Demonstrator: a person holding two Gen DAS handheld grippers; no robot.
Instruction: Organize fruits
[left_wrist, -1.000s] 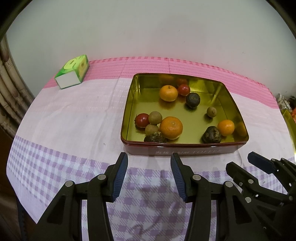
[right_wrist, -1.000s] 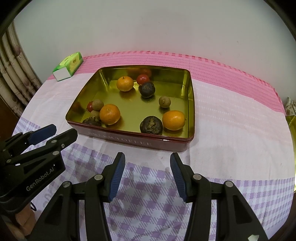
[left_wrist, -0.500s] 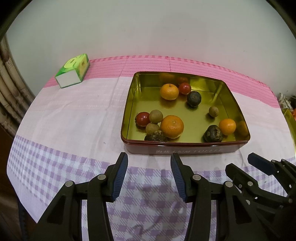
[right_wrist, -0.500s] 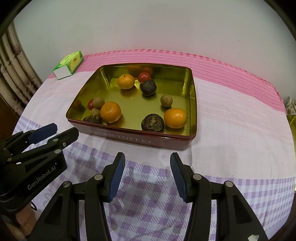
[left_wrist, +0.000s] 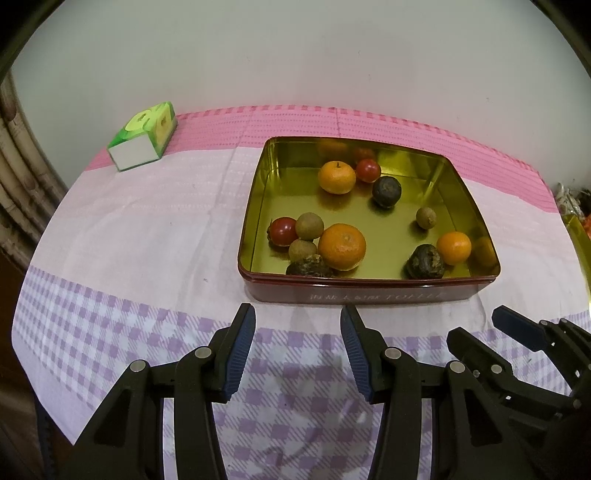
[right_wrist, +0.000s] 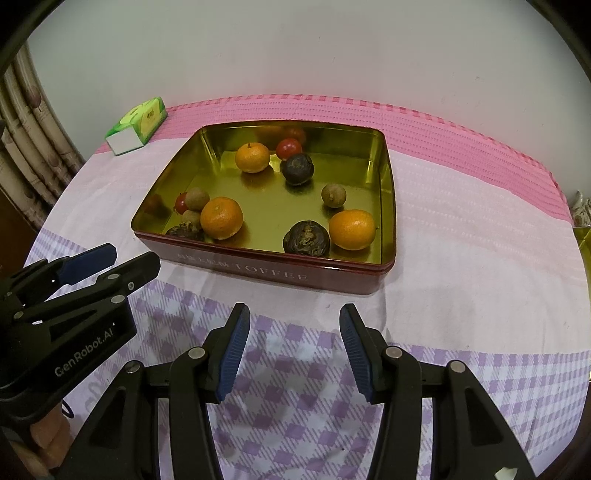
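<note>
Gold-lined red toffee tin on checked tablecloth, set mid-table toward far edge. 3 oranges, 2 tomatoes, 3 small brown fruits, 3 dark wrinkled fruits inside, centre floor bare. Left gripper and right gripper near of tin, fingers parted, empty. Bare cloth left, right and near of tin. Green box far left.
</note>
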